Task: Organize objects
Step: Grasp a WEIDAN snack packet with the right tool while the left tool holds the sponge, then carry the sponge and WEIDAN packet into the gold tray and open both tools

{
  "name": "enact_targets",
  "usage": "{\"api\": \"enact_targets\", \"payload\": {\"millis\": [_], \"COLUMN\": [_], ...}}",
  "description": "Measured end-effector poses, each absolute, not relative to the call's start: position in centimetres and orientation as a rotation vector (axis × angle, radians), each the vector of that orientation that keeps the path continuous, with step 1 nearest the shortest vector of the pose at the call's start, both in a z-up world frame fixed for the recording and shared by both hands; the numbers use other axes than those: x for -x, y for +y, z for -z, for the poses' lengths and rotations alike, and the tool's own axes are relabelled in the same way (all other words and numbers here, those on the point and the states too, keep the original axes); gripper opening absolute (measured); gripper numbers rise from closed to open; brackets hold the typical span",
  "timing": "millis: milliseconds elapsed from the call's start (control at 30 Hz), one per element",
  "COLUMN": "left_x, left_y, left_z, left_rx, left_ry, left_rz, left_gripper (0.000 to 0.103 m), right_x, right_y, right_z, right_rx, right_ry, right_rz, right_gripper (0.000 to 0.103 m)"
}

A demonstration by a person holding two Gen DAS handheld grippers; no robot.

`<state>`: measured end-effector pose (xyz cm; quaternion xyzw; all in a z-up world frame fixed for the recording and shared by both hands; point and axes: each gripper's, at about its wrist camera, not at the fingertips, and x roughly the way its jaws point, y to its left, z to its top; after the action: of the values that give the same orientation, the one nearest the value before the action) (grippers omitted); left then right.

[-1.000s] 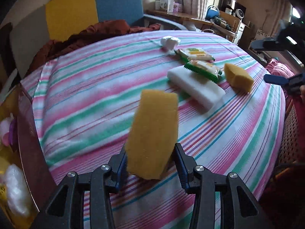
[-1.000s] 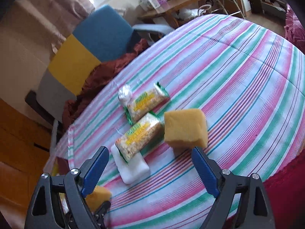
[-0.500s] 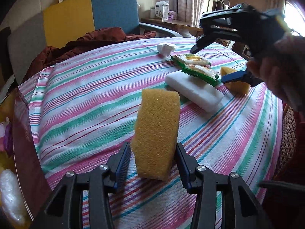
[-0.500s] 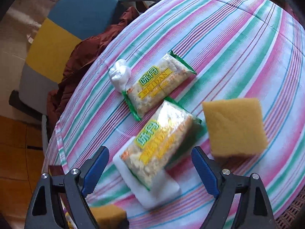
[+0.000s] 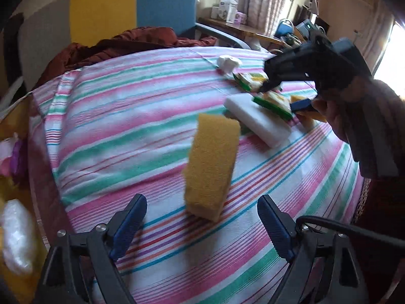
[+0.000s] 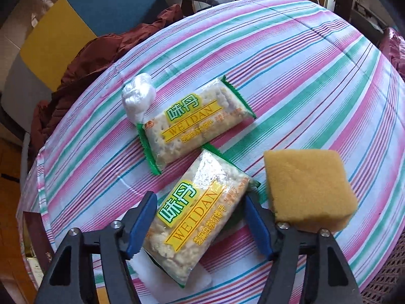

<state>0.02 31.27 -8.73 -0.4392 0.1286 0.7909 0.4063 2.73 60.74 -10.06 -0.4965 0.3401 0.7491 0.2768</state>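
Item 1: near cracker packet (image 6: 200, 212), clear film with green ends and yellow "WEIDAN" label. It is laid partly on a white rectangular foam block (image 5: 258, 120), at the right side of the round bench covered in a pink, green and white striped cloth (image 5: 131, 116). It is bracketed by the blue-padded fingers of the right tool (image 6: 200, 224), one on each long side; the jaws are seen part-closed around the packet, but whether the pads press on it cannot be told.

Item 2: far cracker packet (image 6: 196, 122), same make, laid flat on the cloth just beyond item 1, their green ends nearly touching.

Item 3: white crumpled plastic wad (image 6: 138, 96), touching the far-left end of item 2.

Item 4: squat yellow sponge block (image 6: 307, 188), set on the cloth just right of item 1, beside the right finger of the right tool.

Item 5: tall yellow sponge slab (image 5: 211, 166), stood on end and tilted slightly, near the bench's near edge, well apart from the group. It is seen just ahead of the left tool (image 5: 202, 224), whose jaws are spread wide and touch nothing.

Surroundings: a chair with yellow and blue back panels (image 5: 131, 7) is placed beyond the bench, with dark red cloth (image 5: 121, 45) heaped on it.
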Motion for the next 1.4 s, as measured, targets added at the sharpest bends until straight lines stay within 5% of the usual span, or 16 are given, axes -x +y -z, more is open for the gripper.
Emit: {"api": "enact_targets", "payload": {"millis": [367,500,533,600,700,867,1133,1333,1400], "left_x": [-2.1,0.1,0.5,1.5,1.6,0.7,0.3,0.0,-0.1], "left_y": [32.8,34.6,34.5,34.2,33.8,33.0,30.7,28.9,28.7], "left_z": [4.5,6.6,6.9,7.8,8.1,7.8,5.5,4.6,4.5], "left_rx": [0.800,0.923,0.949,1.038,1.068,1.052,1.011,1.014,1.017], "left_ry": [0.546,0.615,0.591,0.507,0.435,0.416,0.351,0.323,0.318], "left_rz": [-2.091,-2.070,-2.060,-1.990,-1.944,-1.958,-2.008,-2.047,-2.049], "left_gripper": [0.090,0.089,0.086,0.049,0.034,0.033,0.033,0.034,0.034], "right_x": [-3.3,-3.6,-3.7,-3.9,-4.1,-4.5,-3.8,-3.7,-4.1], "right_y": [61.0,61.2,61.3,61.5,61.5,61.3,60.1,60.6,60.7], "right_z": [10.0,10.1,10.1,10.1,9.9,9.0,7.8,9.1,9.7], "right_rx": [1.372,1.384,1.384,1.383,1.382,1.345,1.293,1.322,1.339], "right_ry": [0.875,0.887,0.891,0.892,0.895,0.925,0.955,1.027,1.096], "right_rz": [-2.014,-2.016,-2.018,-2.022,-2.044,-2.123,-2.183,-2.141,-2.123], "right_gripper": [0.061,0.061,0.061,0.061,0.057,0.044,0.039,0.043,0.052]}}
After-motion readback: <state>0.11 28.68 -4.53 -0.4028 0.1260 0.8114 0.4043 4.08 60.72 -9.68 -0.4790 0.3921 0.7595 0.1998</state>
